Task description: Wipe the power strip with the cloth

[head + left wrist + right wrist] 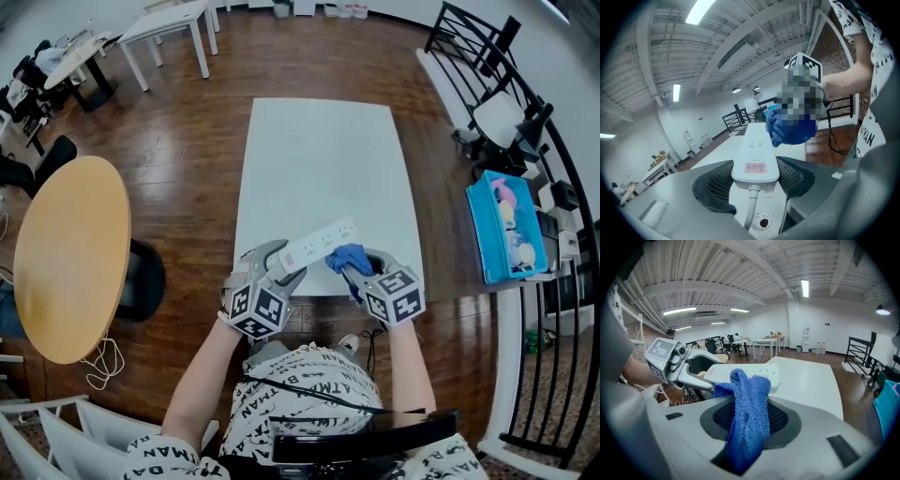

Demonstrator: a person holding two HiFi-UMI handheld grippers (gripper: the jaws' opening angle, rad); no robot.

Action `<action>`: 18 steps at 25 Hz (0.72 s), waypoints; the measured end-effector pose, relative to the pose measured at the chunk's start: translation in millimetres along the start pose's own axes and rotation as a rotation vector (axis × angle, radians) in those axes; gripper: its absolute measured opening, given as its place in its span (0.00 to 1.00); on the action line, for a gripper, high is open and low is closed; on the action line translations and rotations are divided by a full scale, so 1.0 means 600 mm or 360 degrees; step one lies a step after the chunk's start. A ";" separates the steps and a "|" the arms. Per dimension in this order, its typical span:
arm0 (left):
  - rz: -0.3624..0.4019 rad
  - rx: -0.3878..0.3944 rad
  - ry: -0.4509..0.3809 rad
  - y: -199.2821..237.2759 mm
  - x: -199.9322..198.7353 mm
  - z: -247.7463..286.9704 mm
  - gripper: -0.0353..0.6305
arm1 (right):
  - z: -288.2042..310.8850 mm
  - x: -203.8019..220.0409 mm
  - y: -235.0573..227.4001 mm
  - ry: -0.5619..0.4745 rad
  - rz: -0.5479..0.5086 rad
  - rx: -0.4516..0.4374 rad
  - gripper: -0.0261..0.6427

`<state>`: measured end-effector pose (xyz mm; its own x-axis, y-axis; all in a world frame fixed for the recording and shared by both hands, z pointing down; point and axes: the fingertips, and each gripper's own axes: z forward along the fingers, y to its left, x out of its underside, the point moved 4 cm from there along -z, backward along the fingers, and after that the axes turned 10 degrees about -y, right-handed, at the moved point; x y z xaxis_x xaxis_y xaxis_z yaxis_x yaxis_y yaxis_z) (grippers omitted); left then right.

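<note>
A white power strip (pixel 317 244) is held off the white table (pixel 319 159), near its front edge. My left gripper (pixel 281 265) is shut on its cord end; in the left gripper view the strip (pixel 757 154) sits clamped between both pads and its cable drops down. My right gripper (pixel 354 272) is shut on a bunched blue cloth (pixel 347 257). That cloth (pixel 747 413) hangs from the jaws in the right gripper view, and its top rests against the strip (pixel 754 373). In the left gripper view the cloth (pixel 783 129) lies on the strip's far right side.
A round wooden table (pixel 70 253) stands at the left with a black stool (pixel 141 279) beside it. A blue tray (pixel 504 225) of small things lies at the right next to black railings (pixel 525 122). White tables (pixel 173 23) stand at the back.
</note>
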<state>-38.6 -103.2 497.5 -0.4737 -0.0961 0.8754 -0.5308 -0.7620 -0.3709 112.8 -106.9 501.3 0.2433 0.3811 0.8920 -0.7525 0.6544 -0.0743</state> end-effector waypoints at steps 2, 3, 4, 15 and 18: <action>0.0023 0.0009 -0.0006 -0.001 -0.001 -0.004 0.48 | -0.010 0.001 -0.024 0.0016 -0.0009 0.0041 0.24; 0.0036 0.0014 -0.0009 -0.001 -0.002 -0.007 0.48 | -0.014 0.001 -0.034 0.0028 -0.0020 0.0059 0.24; 0.0049 0.0019 -0.0012 -0.001 -0.002 -0.010 0.48 | -0.019 0.001 -0.044 0.0042 -0.0034 0.0078 0.24; 0.0301 0.0271 -0.0053 -0.050 -0.011 -0.025 0.48 | -0.047 -0.014 -0.100 0.0122 -0.0223 0.0131 0.24; 0.0386 0.0335 -0.0048 -0.064 -0.012 -0.024 0.48 | -0.043 -0.018 -0.095 0.0154 -0.0260 0.0070 0.24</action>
<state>-25.0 -63.9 500.9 -0.5458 -0.3078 0.7793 -0.2464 -0.8300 -0.5004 169.1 -131.5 484.2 0.4203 0.3346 0.8435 -0.7238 0.6842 0.0892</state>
